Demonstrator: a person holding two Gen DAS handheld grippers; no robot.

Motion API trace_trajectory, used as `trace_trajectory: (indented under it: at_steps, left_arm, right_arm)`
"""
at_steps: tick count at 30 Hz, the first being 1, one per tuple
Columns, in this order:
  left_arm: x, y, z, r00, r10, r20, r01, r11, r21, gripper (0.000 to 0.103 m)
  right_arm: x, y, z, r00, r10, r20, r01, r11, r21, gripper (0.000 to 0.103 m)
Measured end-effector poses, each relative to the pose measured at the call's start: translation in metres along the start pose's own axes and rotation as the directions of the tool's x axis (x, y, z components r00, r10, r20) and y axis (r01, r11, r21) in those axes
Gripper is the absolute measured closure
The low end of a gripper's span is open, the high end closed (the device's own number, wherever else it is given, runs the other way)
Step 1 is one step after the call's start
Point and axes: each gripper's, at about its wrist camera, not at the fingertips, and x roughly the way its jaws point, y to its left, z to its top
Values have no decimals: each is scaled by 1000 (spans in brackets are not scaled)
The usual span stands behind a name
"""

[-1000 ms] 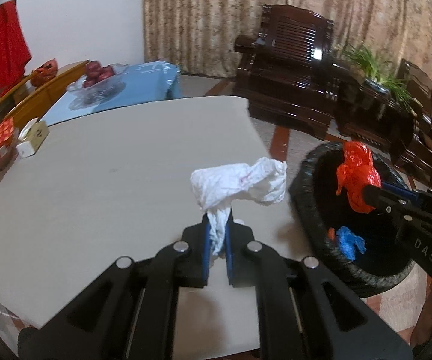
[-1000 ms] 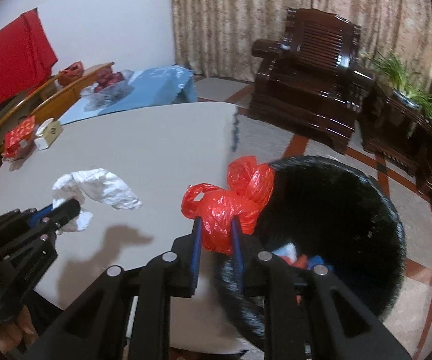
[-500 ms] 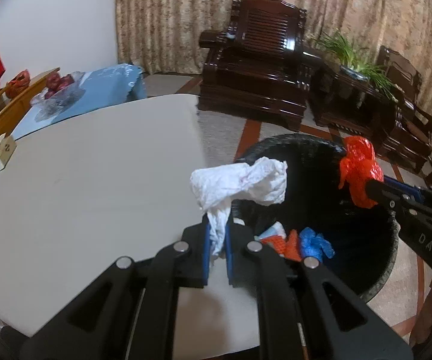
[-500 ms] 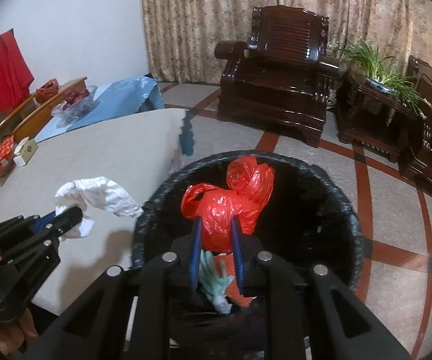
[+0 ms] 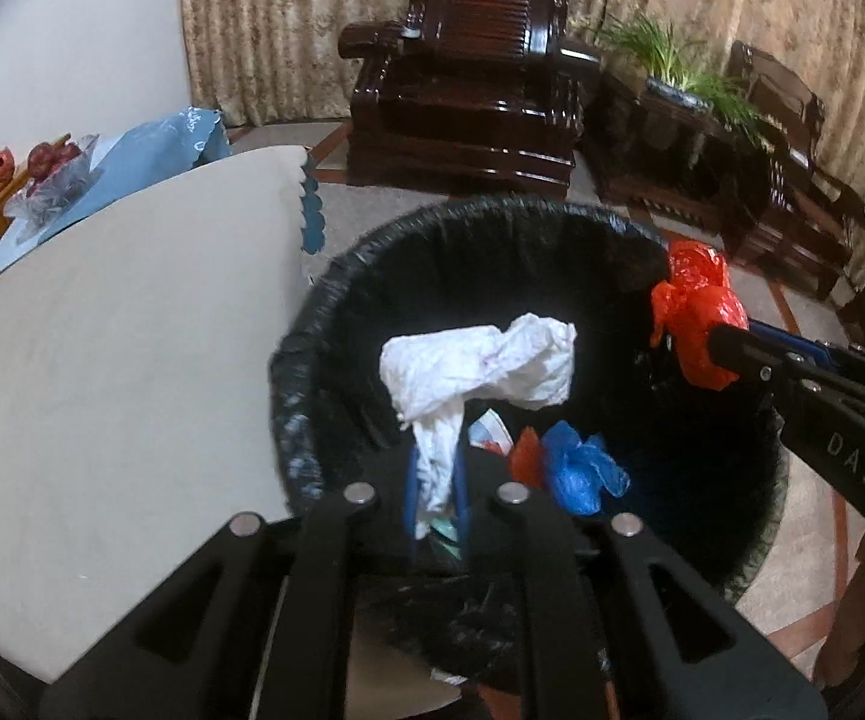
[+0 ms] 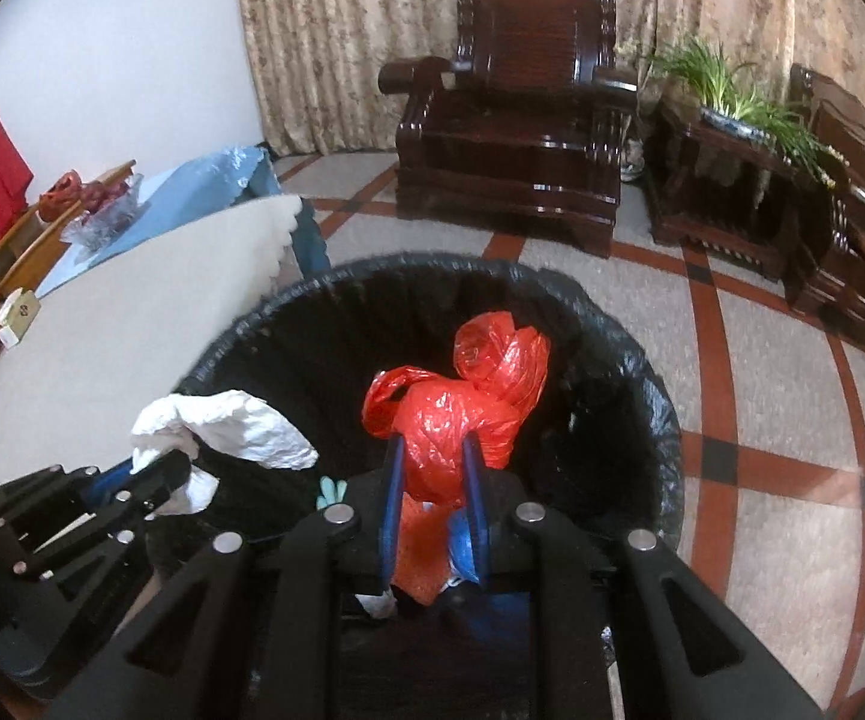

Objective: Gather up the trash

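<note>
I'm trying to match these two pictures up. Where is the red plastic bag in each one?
Left wrist view: red plastic bag far right, at the bin's edge.
Right wrist view: red plastic bag centre, pinched between blue fingers.
Shared landmark: black trash bin below both.

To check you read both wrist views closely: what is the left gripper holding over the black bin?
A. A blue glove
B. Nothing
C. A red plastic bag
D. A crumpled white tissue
D: the left gripper is shut on the crumpled white tissue above the black bin, while the right gripper holds the red plastic bag.
</note>
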Motion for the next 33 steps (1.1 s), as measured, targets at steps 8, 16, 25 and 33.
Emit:
trace_trajectory:
  at_steps: [8,16,25,33]
  left_arm:
    - [3,-2,-10,999,34,5,-34,999,0,41]
    - [-7,7,-13,999,37,0,-37,999,-4,41]
    - [-54,28,-7,999,17,49,-15,999,-35,30]
    - [-124,60,-15,987,53,149,-54,999,3,12]
  right_arm:
    - [13,-17,-19,999,-28,-38,29,999,36,59]
    - [3,-13,-25,999,-27,-46,29,999,37,59]
    - [-30,6,-24,999,-38,-31,39,998,38,44]
    - [-81,43,-26,999,-46,14,45,997,63,23]
